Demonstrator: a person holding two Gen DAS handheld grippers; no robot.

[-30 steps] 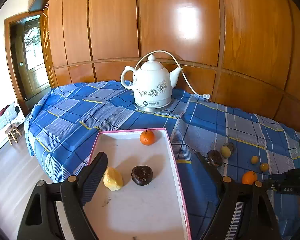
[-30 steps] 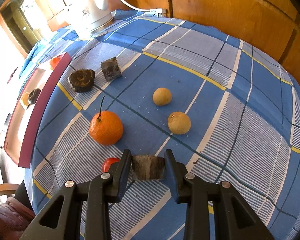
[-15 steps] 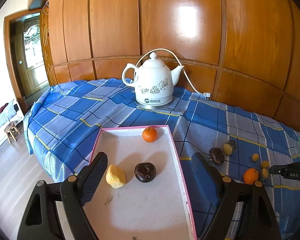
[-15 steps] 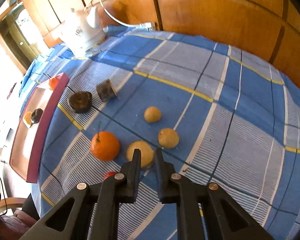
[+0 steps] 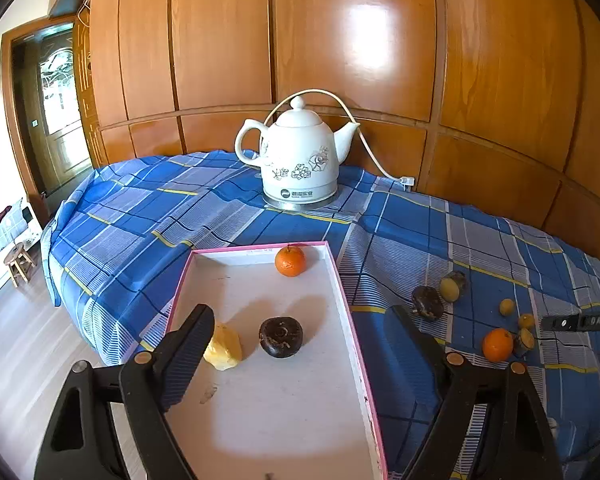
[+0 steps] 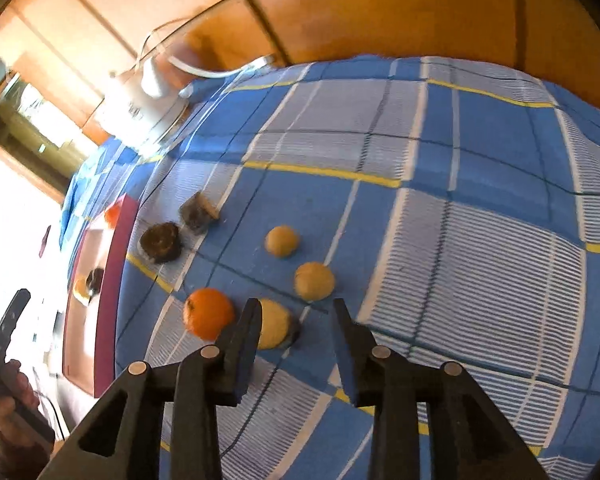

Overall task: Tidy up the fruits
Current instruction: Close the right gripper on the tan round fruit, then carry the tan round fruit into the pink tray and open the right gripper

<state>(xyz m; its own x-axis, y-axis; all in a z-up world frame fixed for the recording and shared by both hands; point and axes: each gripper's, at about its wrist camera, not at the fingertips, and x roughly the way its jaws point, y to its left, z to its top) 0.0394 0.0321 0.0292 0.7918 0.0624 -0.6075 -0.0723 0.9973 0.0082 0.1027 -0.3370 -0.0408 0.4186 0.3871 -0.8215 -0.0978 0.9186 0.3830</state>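
Fruits stand in two groups on the tabletop (image 5: pixel 400 240), which is covered by a blue checked cloth. Three pieces are already sorted into the pink-rimmed tray (image 5: pixel 350 320): a tray orange (image 5: pixel 290 261) at the far wall, a dark fruit (image 5: pixel 281 337) near the middle, and a yellow chunk (image 5: pixel 224 347) beside it. They lie well apart, which suggests each was set down singly rather than tipped in.

The rest lies loose on the cloth to the tray's right: a loose orange (image 6: pixel 208 312), a yellow half (image 6: pixel 276 326) just beside it, two tan fruits (image 6: pixel 282 241) (image 6: pixel 314 280), a dark round (image 6: pixel 160 242) and a cut piece (image 6: pixel 198 210) nearest the tray.

The left gripper (image 5: pixel 300 314) hangs over the tray with its jaws released and wide, nothing between them. My judgement is that it waits there, out of the other gripper's way.

The right gripper (image 6: pixel 296 306) points down at the loose group. Its jaws have just been opening and now stand apart. The yellow half sits at the tip of the jaw nearer the orange, partly hidden by it and not pressed by either jaw. I judge this a line-up for a pick; which fruit is meant cannot be told for certain.

Risk noted: the loose orange is very close to the yellow half, so a jaw coming down between them may nudge it. A white kettle (image 5: pixel 300 160) stands clear at the back.
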